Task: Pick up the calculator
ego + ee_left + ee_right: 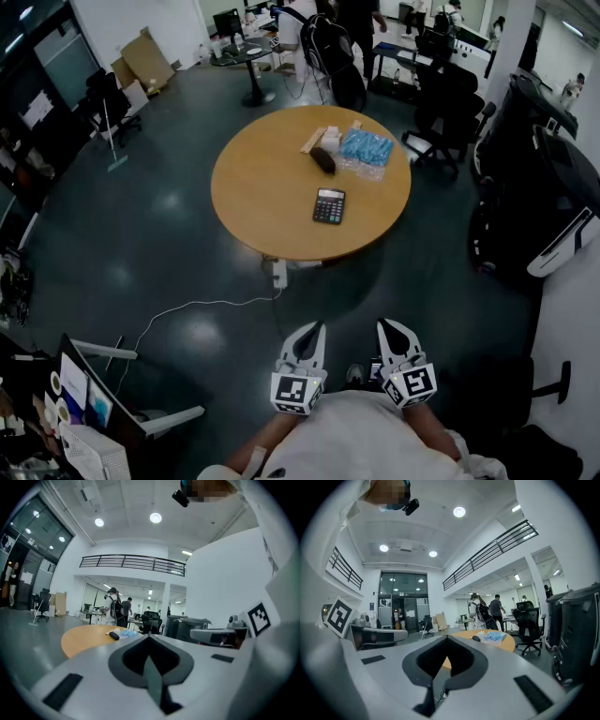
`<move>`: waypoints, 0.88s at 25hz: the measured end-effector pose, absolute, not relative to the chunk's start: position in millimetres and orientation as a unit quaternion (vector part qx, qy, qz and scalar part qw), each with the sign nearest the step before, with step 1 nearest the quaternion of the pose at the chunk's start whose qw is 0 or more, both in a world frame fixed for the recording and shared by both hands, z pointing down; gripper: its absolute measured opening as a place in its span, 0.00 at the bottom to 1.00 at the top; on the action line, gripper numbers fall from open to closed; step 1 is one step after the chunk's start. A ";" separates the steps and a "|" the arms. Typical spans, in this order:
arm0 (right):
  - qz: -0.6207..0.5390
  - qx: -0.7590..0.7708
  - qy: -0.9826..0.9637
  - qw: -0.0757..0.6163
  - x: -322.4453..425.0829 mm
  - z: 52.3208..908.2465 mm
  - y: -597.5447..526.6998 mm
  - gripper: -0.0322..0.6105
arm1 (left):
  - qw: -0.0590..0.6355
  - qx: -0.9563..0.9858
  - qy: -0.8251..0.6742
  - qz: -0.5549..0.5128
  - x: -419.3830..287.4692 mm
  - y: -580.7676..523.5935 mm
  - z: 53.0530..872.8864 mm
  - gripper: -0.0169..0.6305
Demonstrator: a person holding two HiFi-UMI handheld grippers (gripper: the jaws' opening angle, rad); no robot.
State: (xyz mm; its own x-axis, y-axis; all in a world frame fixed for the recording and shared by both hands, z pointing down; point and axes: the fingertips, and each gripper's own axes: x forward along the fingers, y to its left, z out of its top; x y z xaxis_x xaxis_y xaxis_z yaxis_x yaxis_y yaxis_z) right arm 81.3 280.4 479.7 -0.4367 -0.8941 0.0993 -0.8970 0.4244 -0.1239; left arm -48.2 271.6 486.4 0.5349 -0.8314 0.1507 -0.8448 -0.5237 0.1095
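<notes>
A black calculator (329, 205) lies flat on the round wooden table (253, 197), toward its near side. Both grippers hang low in front of the person, well short of the table and over the dark floor. My left gripper (314, 330) and right gripper (388, 329) sit side by side, each with its jaws closed to a point and nothing between them. In the left gripper view the closed tips (149, 637) point at the table (84, 638). The right gripper (447, 637) looks the same. The calculator cannot be made out in either gripper view.
Behind the calculator lie a dark oval object (323, 159), a blue packet (366, 148) and a small beige box (313, 140). A power strip (278, 273) and white cable (187, 307) lie by the table base. Office chairs (448, 108) and a large machine (539, 206) stand right; people stand at the back.
</notes>
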 end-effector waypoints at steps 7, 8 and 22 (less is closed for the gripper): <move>0.079 0.532 -0.843 0.008 81.5 479.8 280.4 0.07 | 0.081 0.872 -0.481 0.038 -47.7 271.9 483.6 0.04; 0.079 0.531 -0.843 0.008 81.5 480.3 280.3 0.07 | 0.082 0.872 -0.481 0.038 -47.7 271.7 484.1 0.04; 0.107 0.515 -0.850 0.003 109.0 497.8 257.1 0.07 | 0.105 0.853 -0.509 0.052 -32.3 253.6 502.7 0.04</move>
State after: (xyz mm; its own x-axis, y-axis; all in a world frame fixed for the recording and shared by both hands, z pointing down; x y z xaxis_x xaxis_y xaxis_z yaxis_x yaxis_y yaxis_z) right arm 109.0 257.1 497.8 -0.4687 -0.8759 0.1143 -0.8770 0.4460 -0.1785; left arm -32.3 253.6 502.7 0.4774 -0.8567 0.1952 -0.8785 -0.4607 0.1267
